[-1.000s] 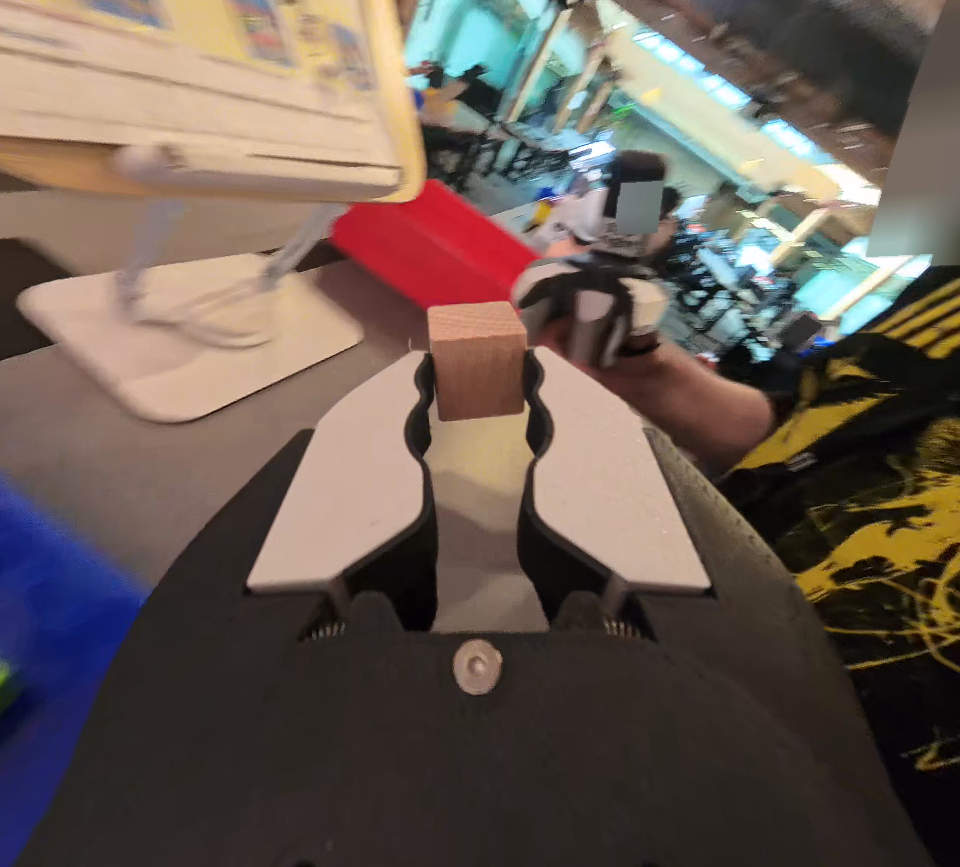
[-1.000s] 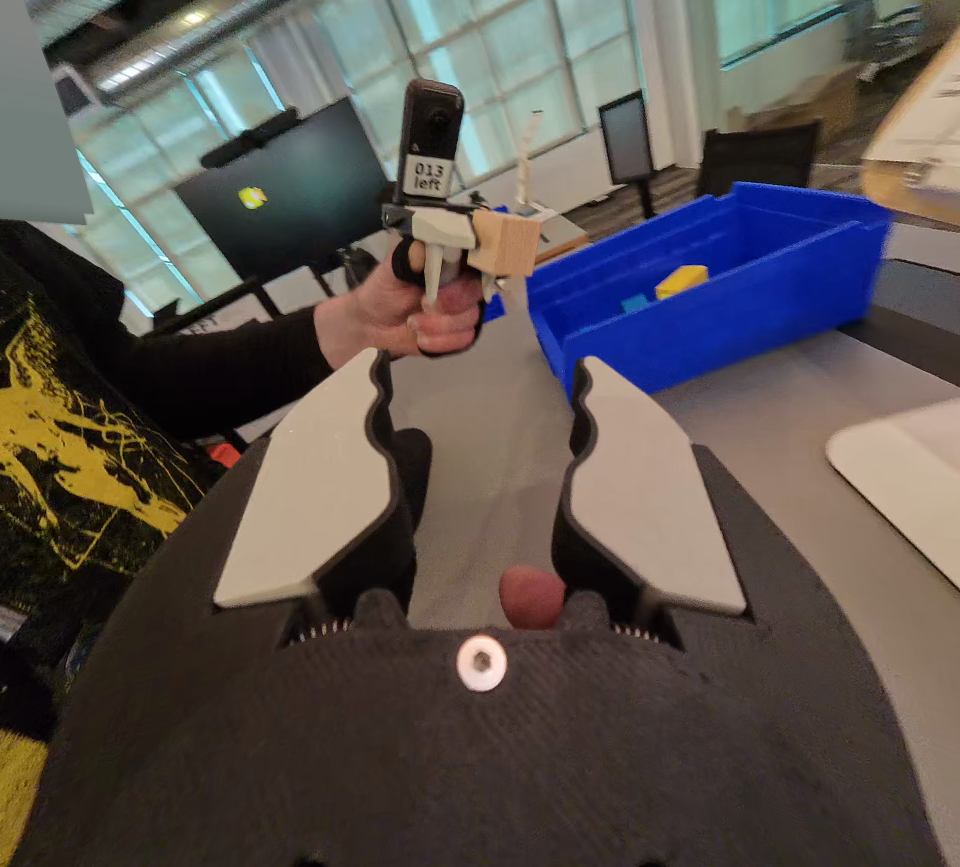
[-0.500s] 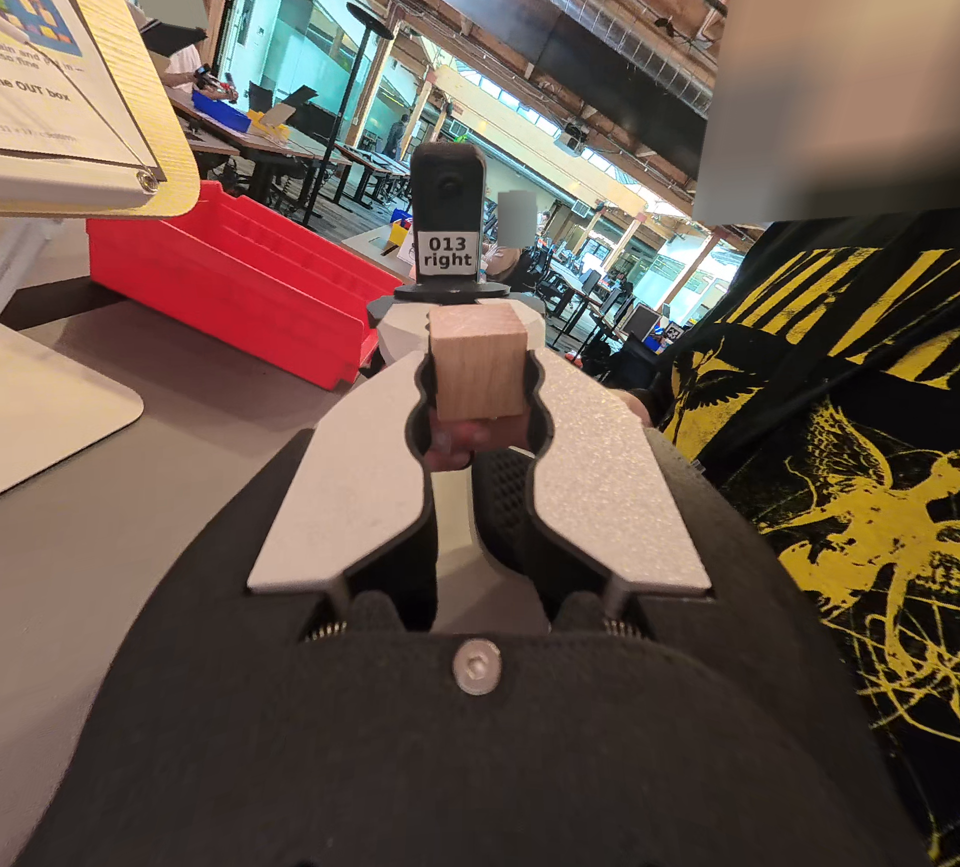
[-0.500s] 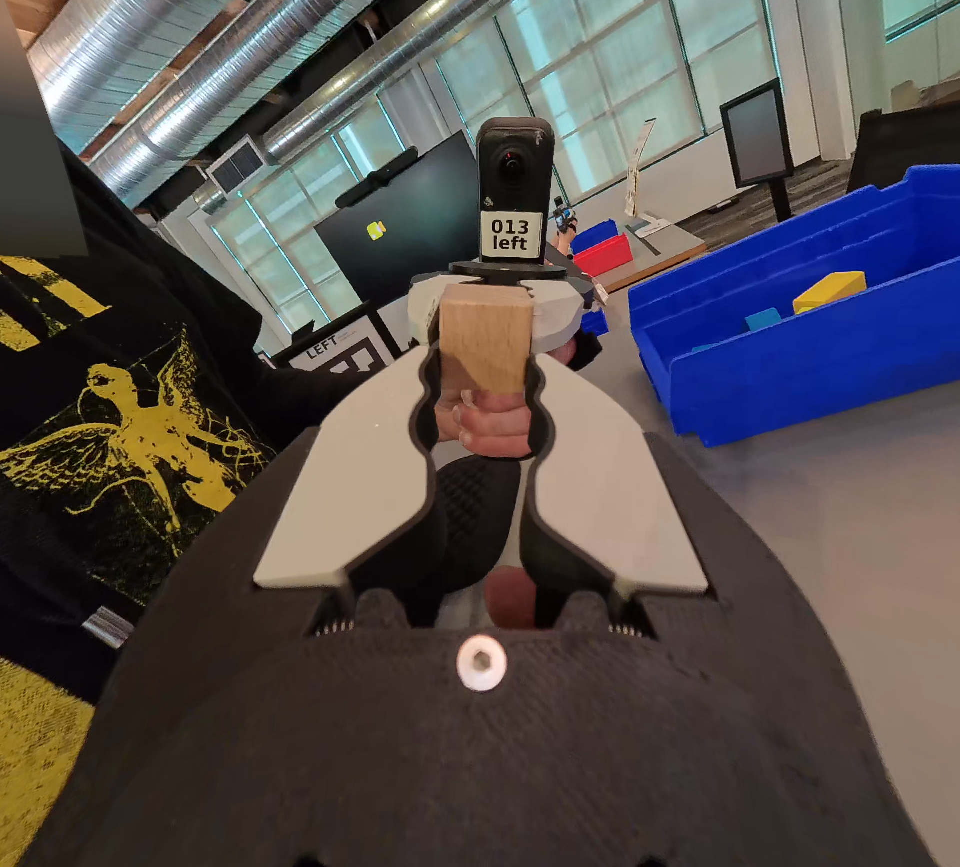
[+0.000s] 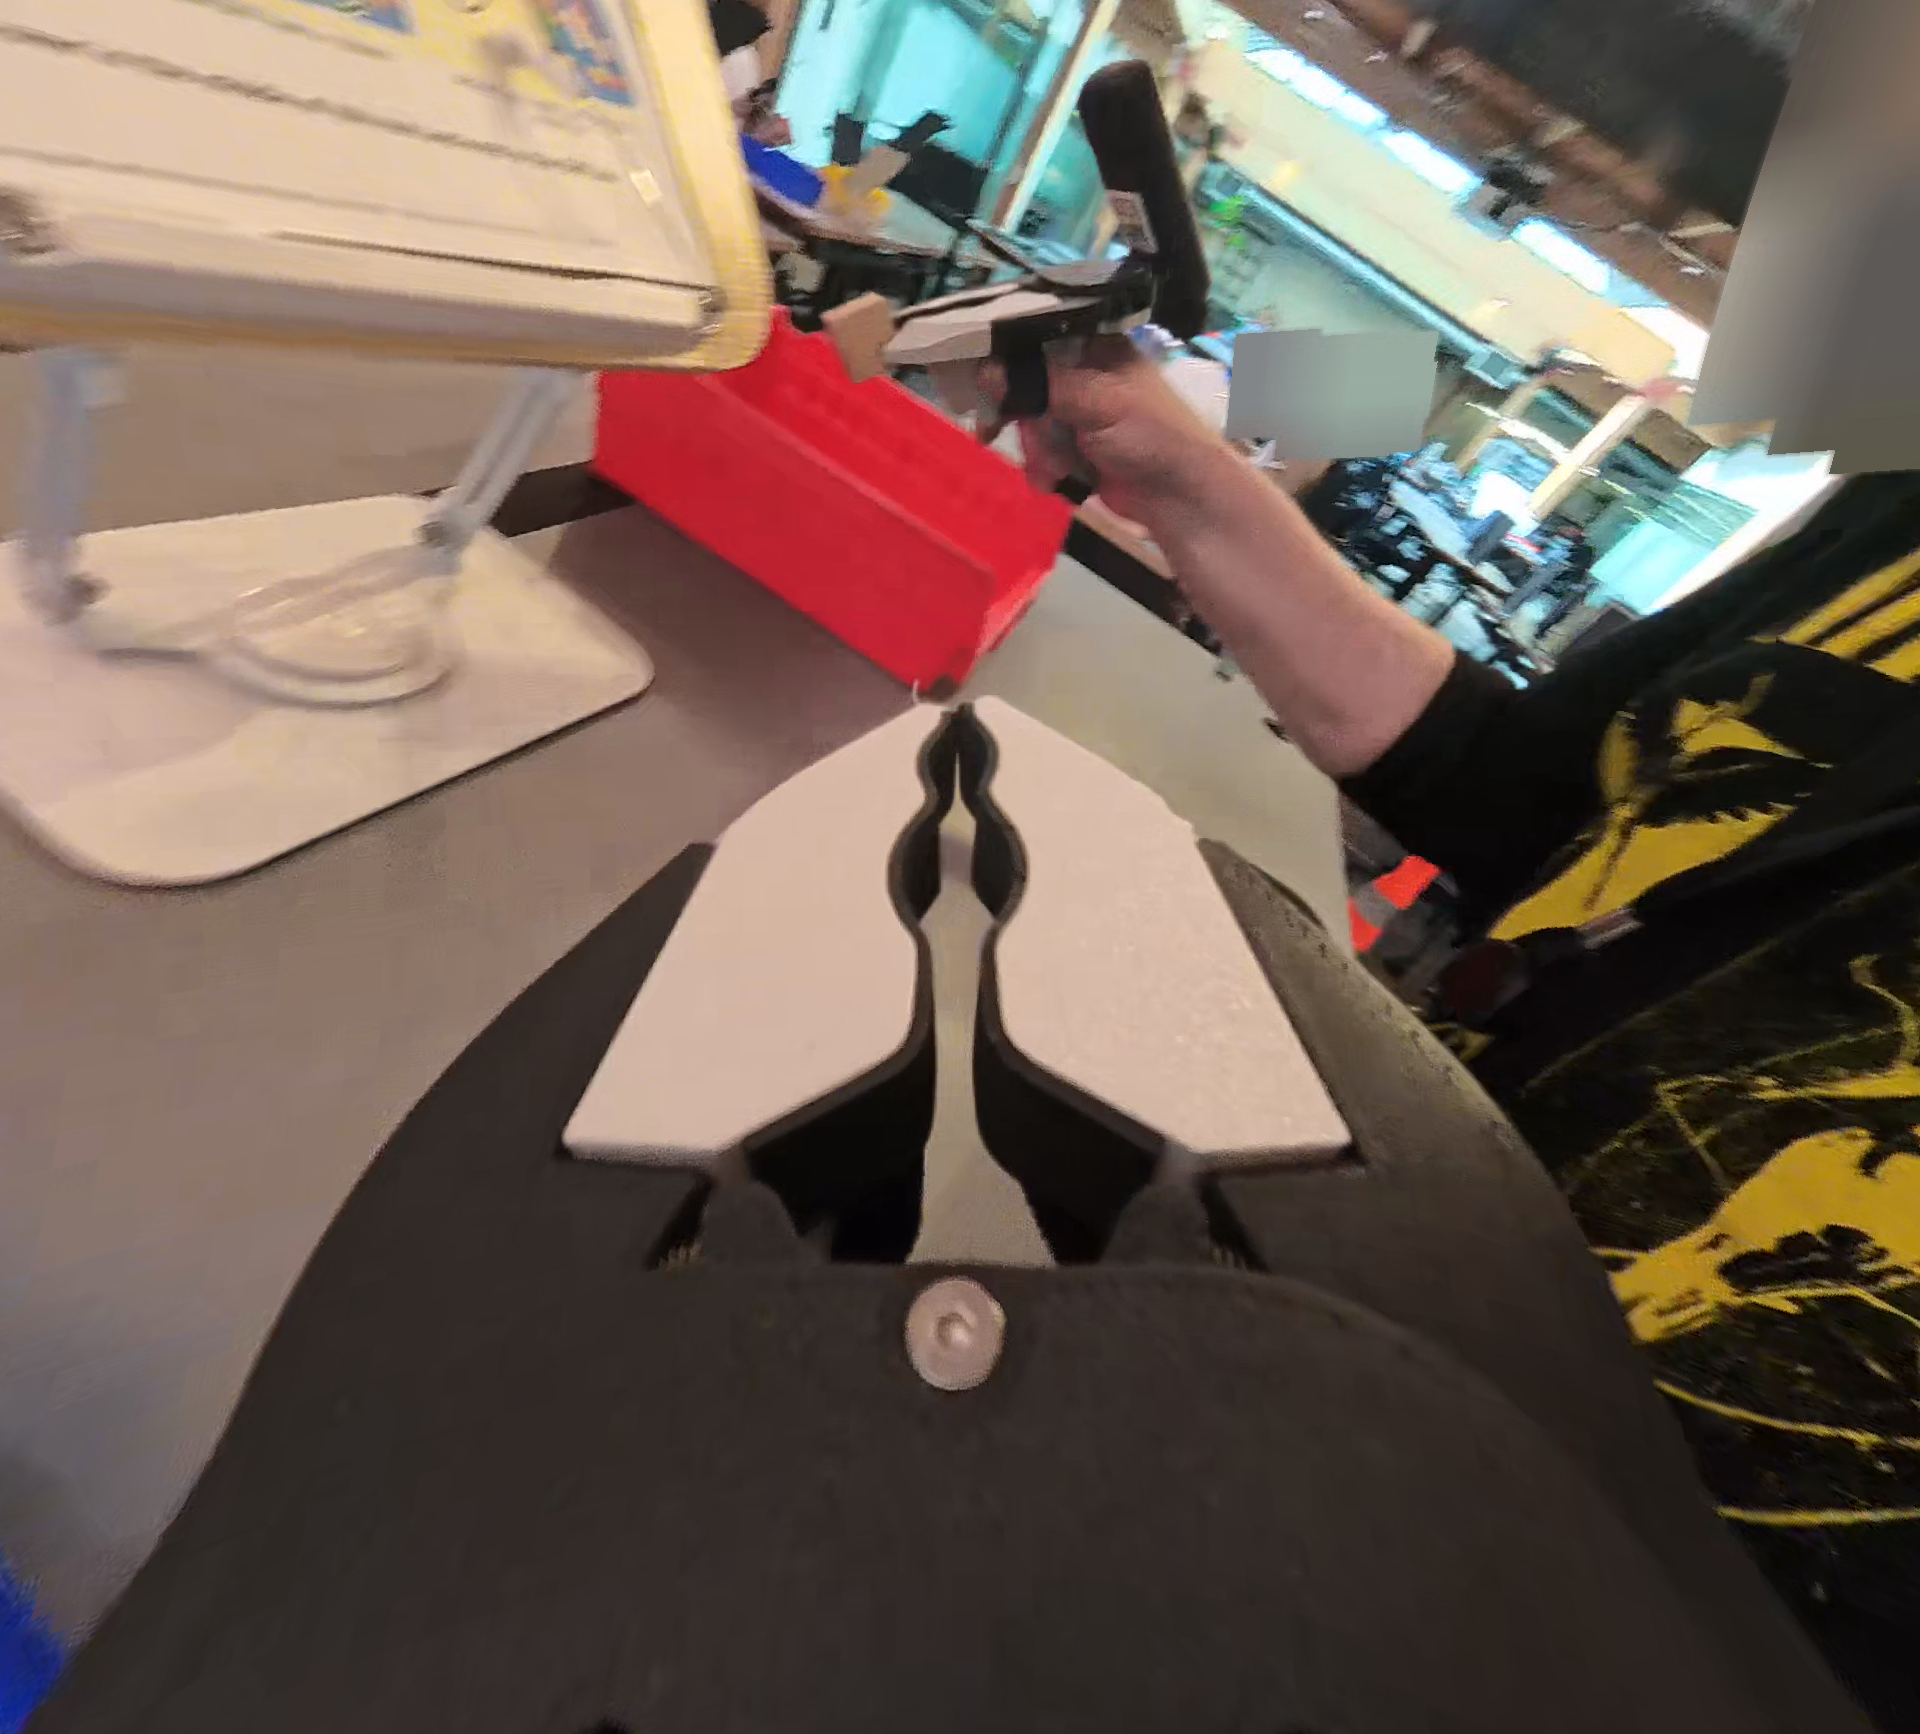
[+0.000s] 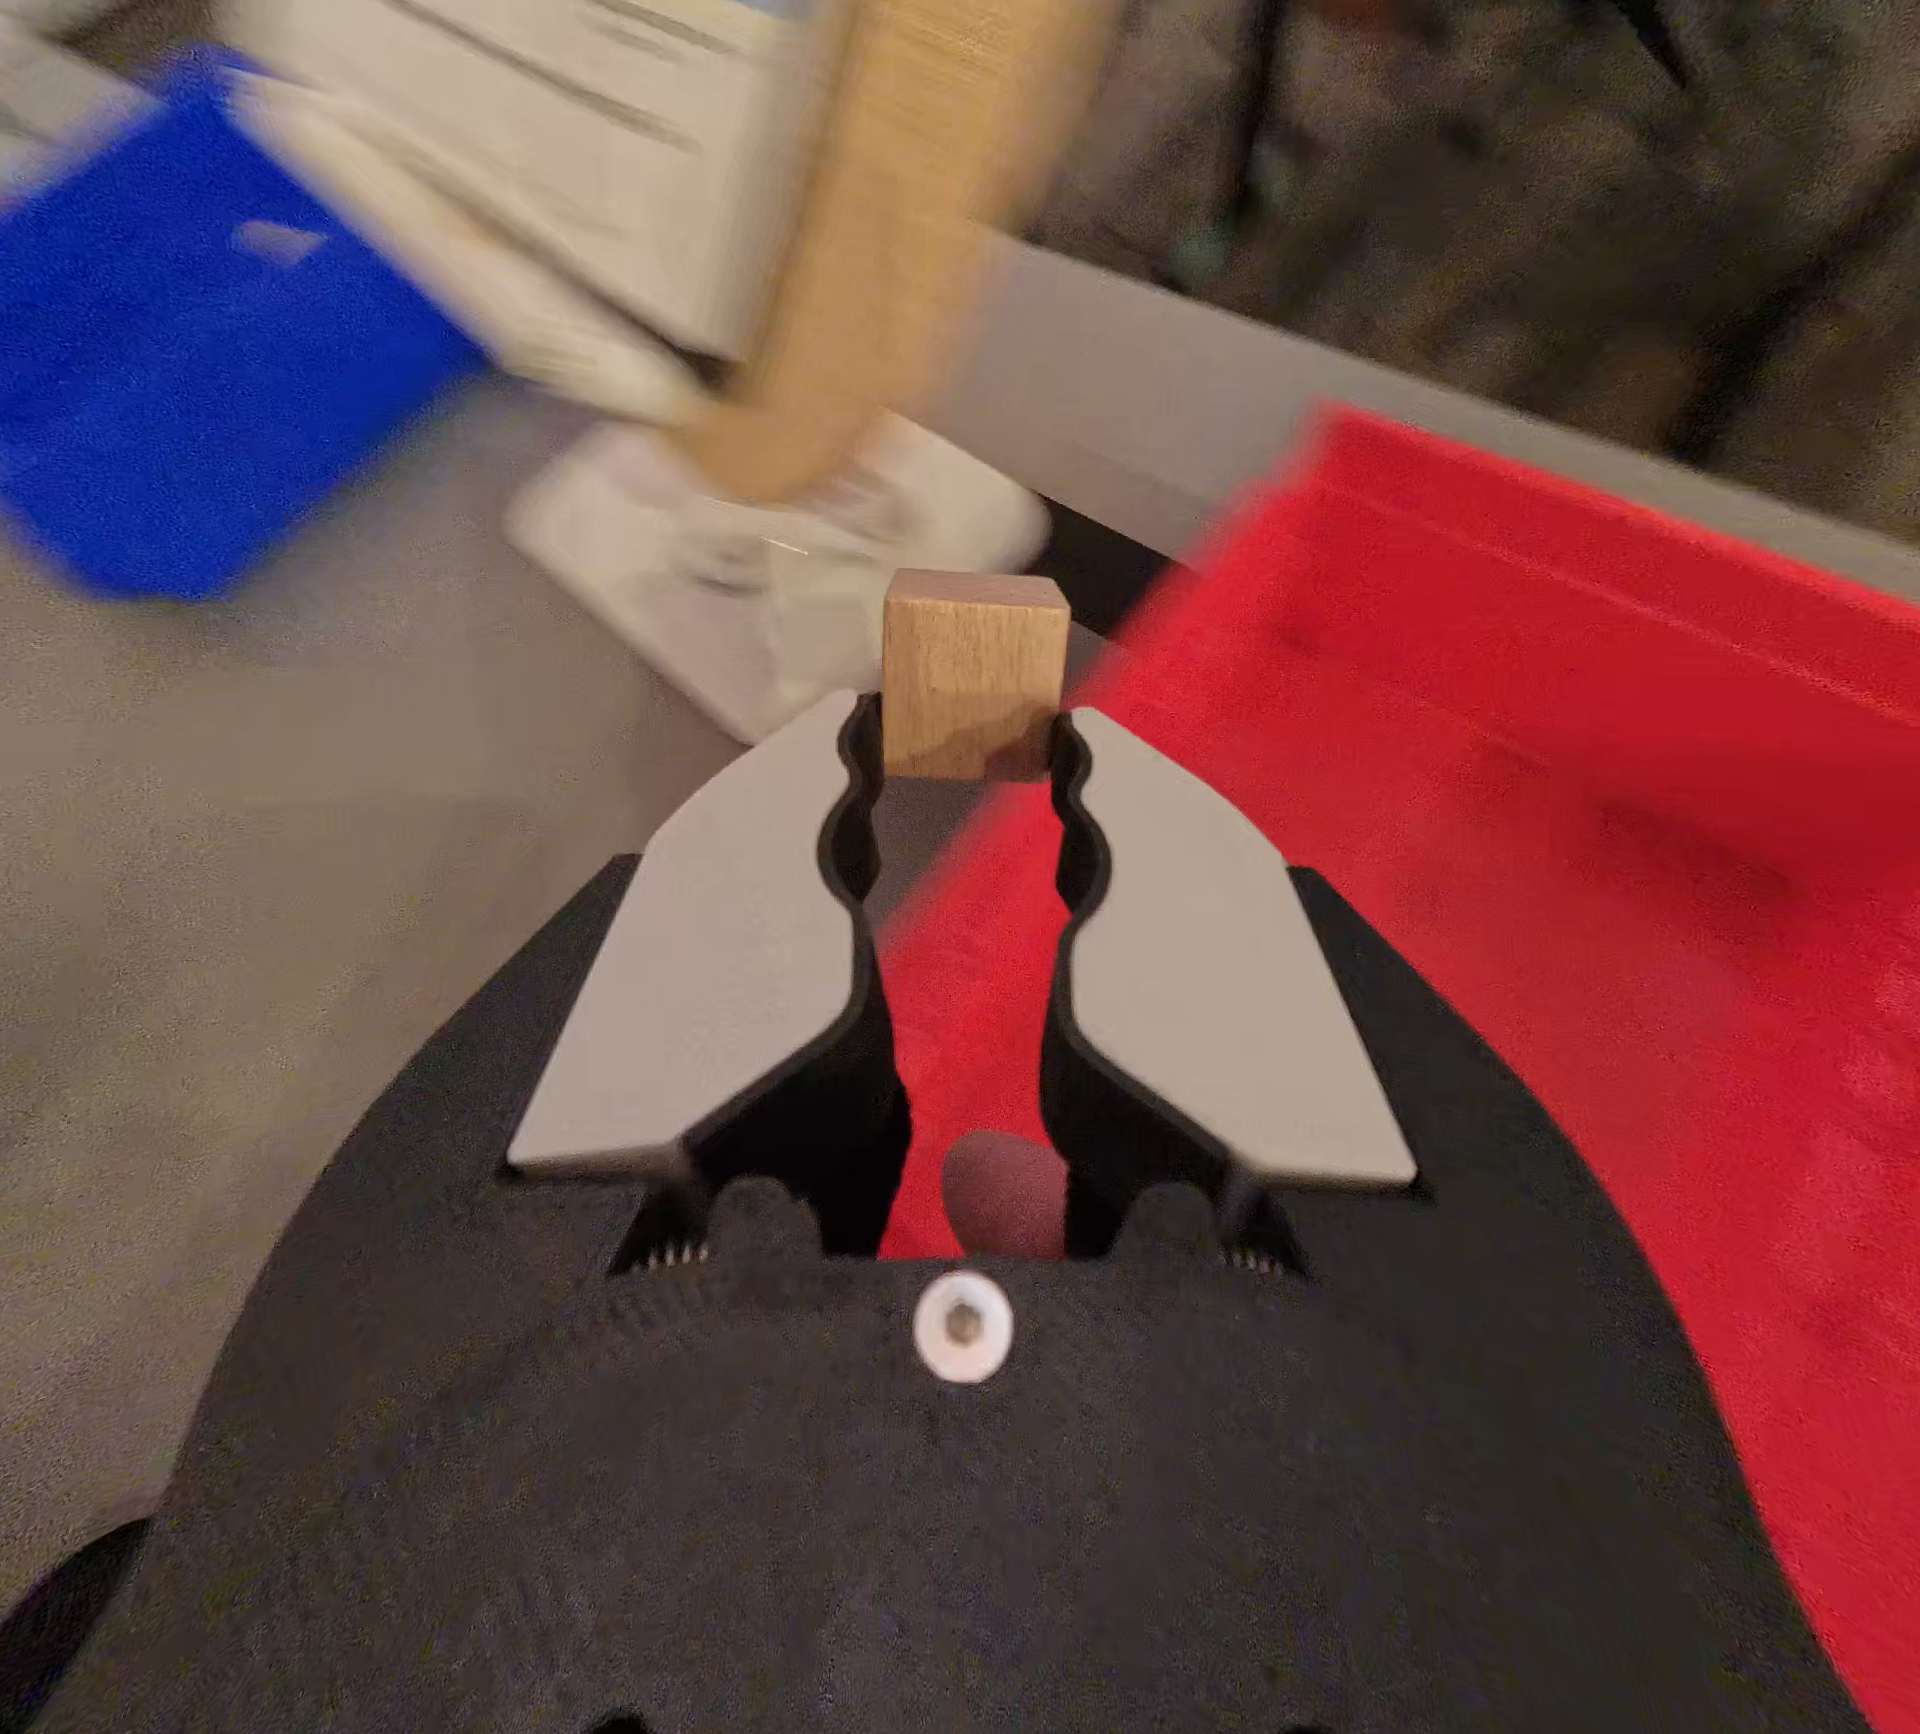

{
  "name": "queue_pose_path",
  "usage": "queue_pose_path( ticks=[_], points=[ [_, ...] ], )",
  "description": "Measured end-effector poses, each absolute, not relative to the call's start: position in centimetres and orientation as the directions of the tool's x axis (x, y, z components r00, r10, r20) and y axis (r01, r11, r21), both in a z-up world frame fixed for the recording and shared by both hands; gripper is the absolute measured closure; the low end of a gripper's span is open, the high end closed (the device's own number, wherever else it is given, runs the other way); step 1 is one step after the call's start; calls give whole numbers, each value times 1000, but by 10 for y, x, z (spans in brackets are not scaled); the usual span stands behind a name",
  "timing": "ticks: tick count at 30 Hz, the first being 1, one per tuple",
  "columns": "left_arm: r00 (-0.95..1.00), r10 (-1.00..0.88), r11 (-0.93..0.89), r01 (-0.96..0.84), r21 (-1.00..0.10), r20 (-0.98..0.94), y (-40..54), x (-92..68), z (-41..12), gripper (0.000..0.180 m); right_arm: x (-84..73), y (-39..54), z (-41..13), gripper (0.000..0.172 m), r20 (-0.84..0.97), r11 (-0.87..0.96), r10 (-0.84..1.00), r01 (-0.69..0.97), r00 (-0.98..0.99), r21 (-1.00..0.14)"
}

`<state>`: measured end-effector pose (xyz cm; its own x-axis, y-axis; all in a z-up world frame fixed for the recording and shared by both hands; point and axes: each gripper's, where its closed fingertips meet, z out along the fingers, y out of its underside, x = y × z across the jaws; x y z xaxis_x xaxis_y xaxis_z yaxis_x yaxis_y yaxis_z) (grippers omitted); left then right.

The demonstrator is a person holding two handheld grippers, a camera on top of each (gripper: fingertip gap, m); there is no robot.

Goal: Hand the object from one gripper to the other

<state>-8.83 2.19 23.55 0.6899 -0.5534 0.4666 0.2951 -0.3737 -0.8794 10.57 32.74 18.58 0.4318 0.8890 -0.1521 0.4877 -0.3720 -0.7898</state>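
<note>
Right wrist view: one wooden cube (image 6: 975, 687), one red bin (image 6: 1507, 749).

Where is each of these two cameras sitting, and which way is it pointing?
Left wrist view: on the left gripper, shut with nothing between its fingers, facing the red bin; the person's hand shows.
Right wrist view: on the right gripper, clamping the wooden block, looking down over the bin.
Shared: block, red bin, white stand base.

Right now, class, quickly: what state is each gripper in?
Left gripper: jaws closed, holding nothing.
Right gripper: jaws closed on the small pale wooden cube.
</note>
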Motion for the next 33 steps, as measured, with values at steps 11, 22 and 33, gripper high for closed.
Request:
queue_pose_path(
  ticks=[11, 22, 33],
  points=[
    [808, -341, -470, 296, -832, 480, 23, -136, 190, 178, 170, 462, 49, 142, -31, -673, 720, 686, 694, -276],
    [936, -83, -559, 240, -793, 342, 22, -211, 165, 147, 170, 465, 81, 107, 34, -652, 725, 701, 688, -289],
    [944, -299, -867, -330, -374, -139, 11, -305, 75, 133, 159, 380, 131, 110, 10, -506, 811, 711, 584, -489]
  ],
)
